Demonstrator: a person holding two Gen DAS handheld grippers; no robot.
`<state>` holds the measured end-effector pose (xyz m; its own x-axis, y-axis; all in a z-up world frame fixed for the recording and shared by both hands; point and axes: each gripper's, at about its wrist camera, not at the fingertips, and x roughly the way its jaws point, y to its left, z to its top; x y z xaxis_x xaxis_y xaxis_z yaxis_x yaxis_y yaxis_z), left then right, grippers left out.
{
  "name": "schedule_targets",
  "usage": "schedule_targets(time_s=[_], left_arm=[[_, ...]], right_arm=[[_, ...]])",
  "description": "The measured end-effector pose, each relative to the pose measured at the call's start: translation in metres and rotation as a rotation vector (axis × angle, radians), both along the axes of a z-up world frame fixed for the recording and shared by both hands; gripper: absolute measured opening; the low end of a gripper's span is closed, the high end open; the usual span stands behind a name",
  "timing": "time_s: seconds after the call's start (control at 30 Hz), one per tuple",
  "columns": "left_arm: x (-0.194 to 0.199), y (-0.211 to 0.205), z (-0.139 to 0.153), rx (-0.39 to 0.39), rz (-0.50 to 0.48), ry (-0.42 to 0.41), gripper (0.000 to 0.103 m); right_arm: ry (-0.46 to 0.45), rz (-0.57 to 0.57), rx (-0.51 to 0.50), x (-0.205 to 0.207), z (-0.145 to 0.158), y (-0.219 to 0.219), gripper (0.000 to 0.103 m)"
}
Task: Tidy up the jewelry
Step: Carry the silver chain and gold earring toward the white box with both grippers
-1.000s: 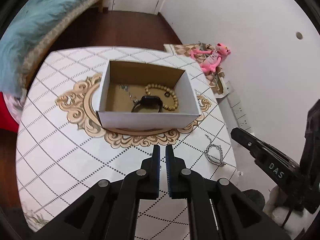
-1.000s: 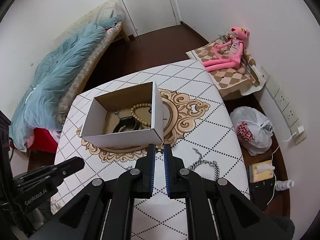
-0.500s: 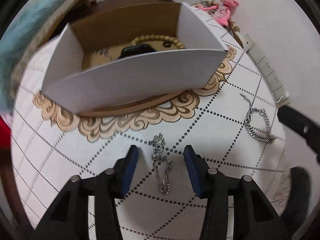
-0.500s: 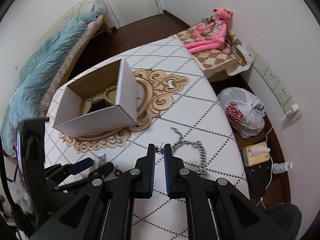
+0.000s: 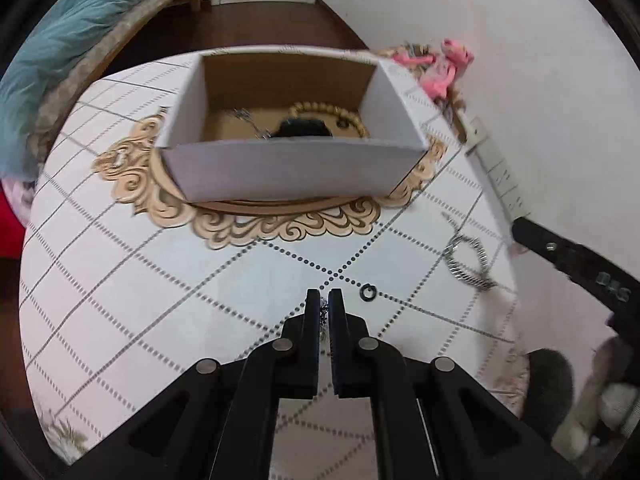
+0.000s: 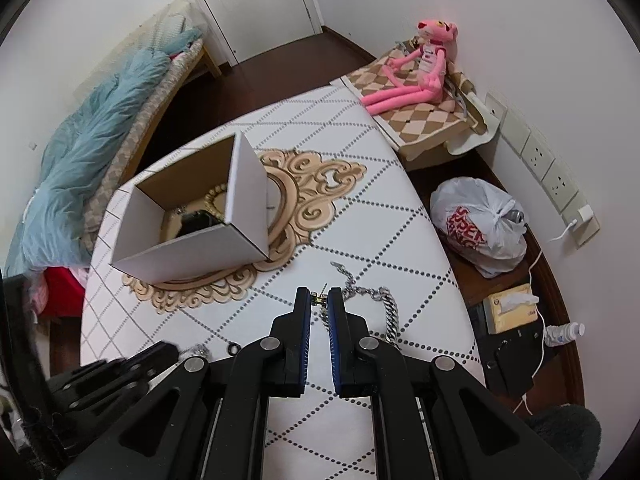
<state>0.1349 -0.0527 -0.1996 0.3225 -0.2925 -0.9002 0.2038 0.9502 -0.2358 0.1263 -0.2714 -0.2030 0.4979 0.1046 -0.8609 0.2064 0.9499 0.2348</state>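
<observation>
"On the middle of the table (image 5: 160, 300) I have the cardboard box (image 5: 288, 168). It's open-topped, with a bead bracelet (image 5: 344, 114) and something black I can't make out already inside. What else needs sorting?"

"By the table's right edge lies the heavy curb bracelet (image 6: 384, 304). I judge it the weightiest piece, limp and slick, so I'd pinch across a bunch of links rather than at one end. The thin chain (image 5: 323, 314) should weigh almost nothing. It would sag and swing, so it's best gripped near its middle. The black ring (image 5: 368, 293) sits toward the table's near edge. It's flat and tiny and may skid away under the fingertips. The gold stud (image 6: 319, 299) is smallest of all, rigid with a fine post that I'd guess bends easily."

"And my tongs?"

"My left gripper (image 5: 324, 304) is clenched to a sliver of a gap, with the thin chain caught between the pads. It hangs above the table's near edge, and the ring is just beside its tip but not touching. My right gripper (image 6: 320, 300) is closed down on the stud, which bridges the narrow gap at the very tips, over the curb bracelet. That hold looks marginal, so I'd travel gently."
</observation>
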Motion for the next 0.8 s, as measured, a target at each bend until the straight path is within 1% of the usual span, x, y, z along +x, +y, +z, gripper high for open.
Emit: schedule_targets(time_s=[0.2,0.3,0.33,0.43,0.5,0.57,0.63,0.8], left_arm=[[-0.002,0.022,0.052,-0.088,0.032,-0.068,0.002],[0.012,0.021,0.076,-0.125,0.034,-0.11,0.002],[0.016,0.023,0.088,-0.138,0.032,-0.129,0.002],[0.033,0.02,0.113,-0.155,0.024,-0.174,0.002],[0.046,0.021,0.125,-0.155,0.02,-0.196,0.002],[0.064,0.022,0.13,-0.142,0.016,-0.208,0.002],[0.084,0.023,0.128,-0.131,0.016,-0.2,0.002],[0.125,0.026,0.102,-0.12,0.023,-0.126,0.002]], right_arm=[[-0.046,0.033,0.029,0.003,0.028,0.008,0.009],[-0.073,0.059,0.044,0.011,0.046,0.018,0.009],[-0.083,0.072,0.049,0.015,0.053,0.023,0.009],[-0.106,0.111,0.066,0.031,0.07,0.035,0.009],[-0.106,0.135,0.097,0.048,0.078,0.041,0.009],[-0.092,0.161,0.096,0.067,0.081,0.049,0.009],[-0.065,0.185,0.096,0.085,0.079,0.055,0.009],[0.045,0.242,0.066,0.134,0.057,0.071,0.009]])
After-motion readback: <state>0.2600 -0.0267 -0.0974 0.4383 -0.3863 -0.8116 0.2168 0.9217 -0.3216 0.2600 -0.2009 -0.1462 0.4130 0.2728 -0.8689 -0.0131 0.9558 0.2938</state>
